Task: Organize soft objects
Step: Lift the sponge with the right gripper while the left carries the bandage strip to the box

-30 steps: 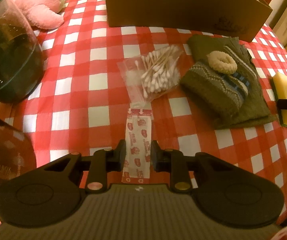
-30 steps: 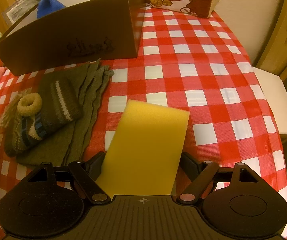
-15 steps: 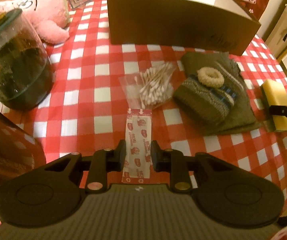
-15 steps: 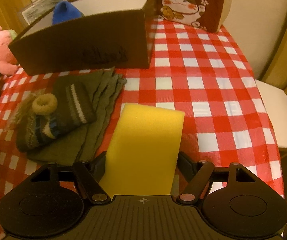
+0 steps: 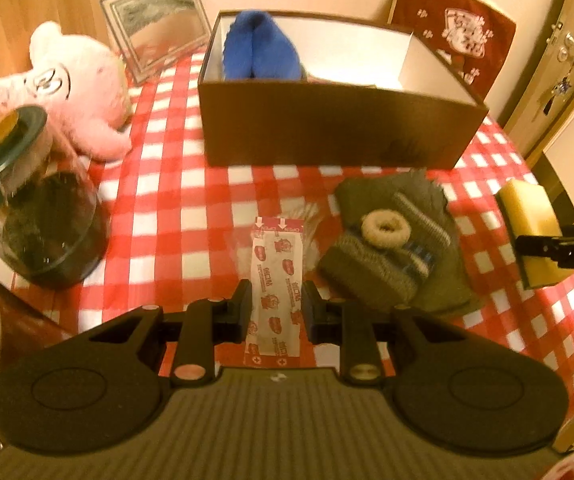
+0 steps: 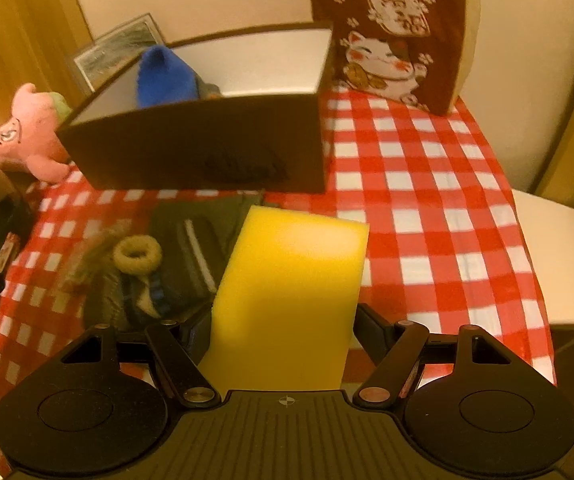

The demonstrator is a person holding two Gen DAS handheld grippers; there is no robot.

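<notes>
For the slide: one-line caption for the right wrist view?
Right gripper holds a yellow sponge above the checked tablecloth, facing the brown box.

Cotton swab bag [image 5: 311,220] mostly hidden behind plaster strip [image 5: 275,280]; jar [image 5: 39,216] cut off left

The letters "DAS" stand in white on the black right gripper finger [image 5: 559,255] in the left wrist view; print on the red-and-white plaster wrapper [image 5: 275,280] is too blurred to read.
</notes>
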